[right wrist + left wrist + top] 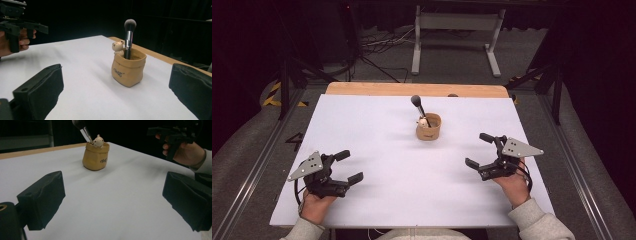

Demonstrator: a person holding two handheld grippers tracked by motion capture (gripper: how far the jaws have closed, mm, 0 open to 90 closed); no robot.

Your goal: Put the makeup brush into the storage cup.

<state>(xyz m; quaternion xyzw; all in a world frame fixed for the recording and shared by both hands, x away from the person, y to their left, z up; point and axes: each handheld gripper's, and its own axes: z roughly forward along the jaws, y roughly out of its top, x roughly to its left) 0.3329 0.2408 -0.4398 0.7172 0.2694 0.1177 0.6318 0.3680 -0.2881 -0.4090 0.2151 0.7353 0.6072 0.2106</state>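
Note:
A small tan pot [428, 127] shaped like a paper bag stands upright near the middle of the white table [377, 150], slightly toward the far side. A makeup brush [419, 106] with a dark bristle head stands in it, leaning left, beside a little cream bear figure [424, 121]. The pot [95, 156] shows ahead of my left gripper [348, 166], which rests open at the near left, nothing between its jaws. My right gripper [479, 150] is open at the near right, likewise holding nothing. From it the pot [128, 67] and brush [129, 37] stand straight ahead.
A strip of bare wood [417, 89] edges the table's far side. Beyond it stands a grey metal frame [455, 35] with cables on the floor. Dark stands flank both sides of the table. Wide bare white surface lies between the grippers and the pot.

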